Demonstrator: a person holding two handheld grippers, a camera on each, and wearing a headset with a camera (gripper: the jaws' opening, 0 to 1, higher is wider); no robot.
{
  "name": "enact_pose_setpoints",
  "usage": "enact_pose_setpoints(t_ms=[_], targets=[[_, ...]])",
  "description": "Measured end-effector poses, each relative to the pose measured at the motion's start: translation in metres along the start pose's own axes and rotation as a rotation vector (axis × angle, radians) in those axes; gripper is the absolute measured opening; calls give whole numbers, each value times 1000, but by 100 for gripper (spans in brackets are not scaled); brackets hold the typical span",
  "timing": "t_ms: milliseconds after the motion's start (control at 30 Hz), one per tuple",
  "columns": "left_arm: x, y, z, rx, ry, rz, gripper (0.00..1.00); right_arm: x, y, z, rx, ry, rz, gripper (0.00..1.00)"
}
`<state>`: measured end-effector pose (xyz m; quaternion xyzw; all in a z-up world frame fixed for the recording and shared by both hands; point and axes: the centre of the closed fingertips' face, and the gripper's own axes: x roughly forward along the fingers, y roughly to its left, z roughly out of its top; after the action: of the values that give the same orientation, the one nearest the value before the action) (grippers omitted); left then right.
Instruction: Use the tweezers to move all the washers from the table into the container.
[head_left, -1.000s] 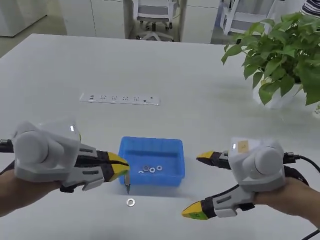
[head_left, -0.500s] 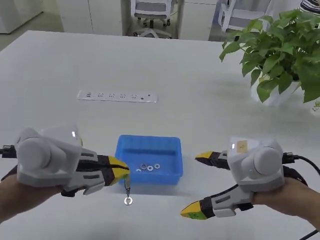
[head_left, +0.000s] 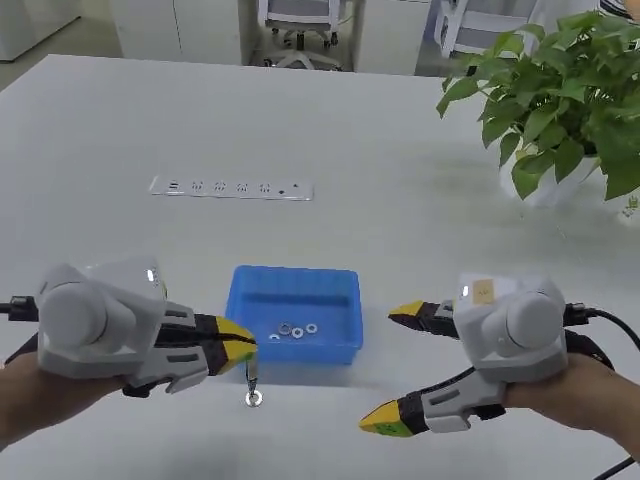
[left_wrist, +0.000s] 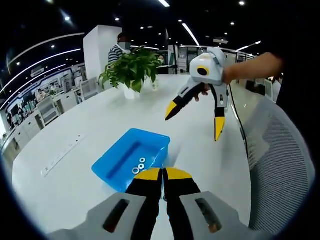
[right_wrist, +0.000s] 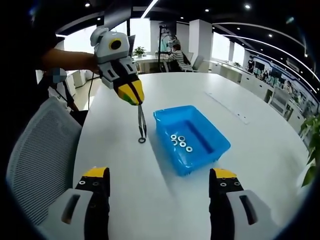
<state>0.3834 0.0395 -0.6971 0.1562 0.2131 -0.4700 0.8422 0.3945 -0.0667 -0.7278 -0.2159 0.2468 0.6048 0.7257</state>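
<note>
My left gripper (head_left: 240, 345) is shut on thin metal tweezers (head_left: 252, 372) that point down at the table. Their tips rest at one small washer (head_left: 254, 399) lying on the table just in front of the blue container (head_left: 240, 300). The right gripper view shows the tweezers (right_wrist: 141, 122) touching that washer (right_wrist: 142, 140) beside the container (right_wrist: 210, 152). Three washers (head_left: 293, 330) lie inside the container. My right gripper (head_left: 385, 370) hovers open to the right of the container, holding nothing. The left gripper view shows its own jaws (left_wrist: 162, 172) closed together above the container (left_wrist: 112, 175).
A white power strip (head_left: 232, 188) lies farther back on the grey table (head_left: 400, 200). A potted green plant (head_left: 560, 90) stands at the back right. Office chairs (head_left: 300, 20) stand beyond the far edge.
The left gripper has lowered the tweezers tips from a short way behind the loose washer down onto it. The head camera has tilted a little. The right gripper has held still.
</note>
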Motion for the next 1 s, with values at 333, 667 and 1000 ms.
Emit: enact_pose_setpoints(t_ms=[333, 667, 1000], targets=[[-2, 0, -1, 13, 7, -9, 5, 9, 8, 15, -72, -44, 50, 73], [-2, -2, -3, 24, 8, -30, 5, 29, 15, 33, -161, -79, 114, 52], [-3, -1, -5, 24, 16, -41, 5, 50, 23, 42, -246, -71, 176, 38]])
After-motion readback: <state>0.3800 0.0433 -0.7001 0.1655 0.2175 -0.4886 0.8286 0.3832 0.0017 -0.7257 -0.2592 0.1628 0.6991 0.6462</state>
